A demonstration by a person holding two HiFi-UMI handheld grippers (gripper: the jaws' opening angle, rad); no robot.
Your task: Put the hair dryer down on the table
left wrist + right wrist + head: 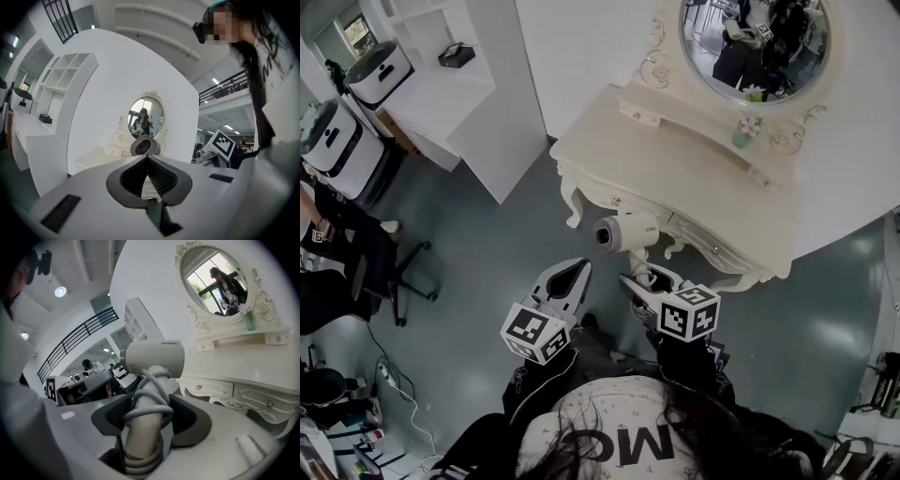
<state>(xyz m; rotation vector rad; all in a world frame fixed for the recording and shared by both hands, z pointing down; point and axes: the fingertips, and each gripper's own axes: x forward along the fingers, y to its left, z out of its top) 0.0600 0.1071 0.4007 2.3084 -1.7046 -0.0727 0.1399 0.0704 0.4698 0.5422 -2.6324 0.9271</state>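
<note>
A cream hair dryer (623, 232) with its cord wound round the handle is held upright in my right gripper (640, 277), just in front of the cream dressing table (675, 178). In the right gripper view the dark pads (190, 420) press on the wrapped handle, and the dryer's barrel (152, 358) lies crosswise above them. My left gripper (578, 268) hovers beside it to the left, its jaws meeting at the tips (148, 157) with nothing between. From the left gripper view the hair dryer's (142, 146) round end shows just past those tips.
An oval mirror (755, 47) and a small green bottle (741, 137) stand on the table's raised back shelf. A white shelving unit (441, 84) stands at the left. An office chair (389, 272) and floor cables (394, 384) lie further left.
</note>
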